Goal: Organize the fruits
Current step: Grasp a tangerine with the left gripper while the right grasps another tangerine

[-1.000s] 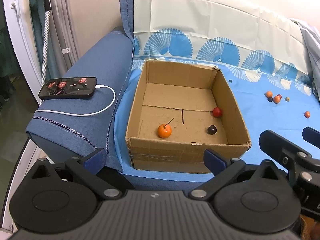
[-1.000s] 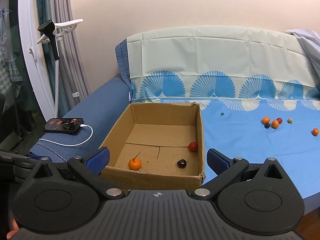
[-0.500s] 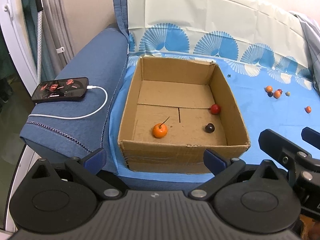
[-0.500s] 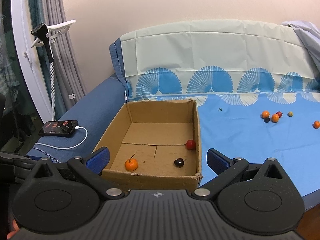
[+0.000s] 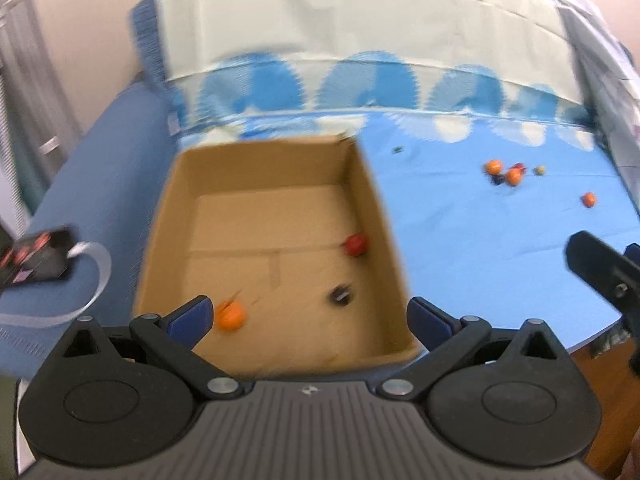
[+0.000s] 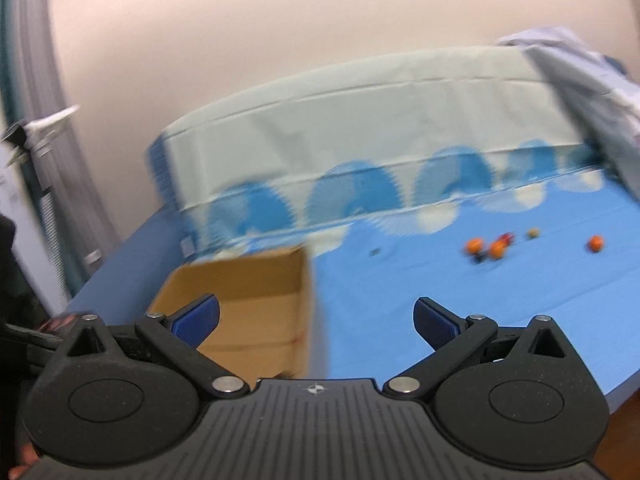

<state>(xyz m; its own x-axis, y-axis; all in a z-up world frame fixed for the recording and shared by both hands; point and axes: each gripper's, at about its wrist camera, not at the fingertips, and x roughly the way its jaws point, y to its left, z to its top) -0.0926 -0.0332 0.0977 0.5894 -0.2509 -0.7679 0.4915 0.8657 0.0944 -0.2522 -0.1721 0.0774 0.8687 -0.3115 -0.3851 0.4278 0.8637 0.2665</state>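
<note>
An open cardboard box (image 5: 384, 216) sits on the blue sheet and holds an orange fruit (image 5: 230, 316), a red fruit (image 5: 356, 244) and a dark fruit (image 5: 340, 294). My left gripper (image 5: 310, 316) is open and empty above the box's near edge. Several small fruits (image 5: 508, 174) lie on the sheet at the far right, with one orange fruit (image 5: 588, 199) apart from them. My right gripper (image 6: 316, 320) is open and empty, over the sheet next to the box (image 6: 256, 300). The loose fruits also show in the right wrist view (image 6: 494, 246). Both views are blurred.
A phone (image 5: 36, 260) on a white cable (image 5: 88, 280) lies on the blue armrest at the left. The patterned sheet (image 5: 480, 240) covers the seat and backrest. Grey cloth (image 6: 592, 80) hangs at the far right. The right gripper's finger shows in the left wrist view (image 5: 600, 272).
Both grippers have swung to the right and moved forward. The box has shifted left in both views and the loose fruits are nearer the middle. Both stay open.
</note>
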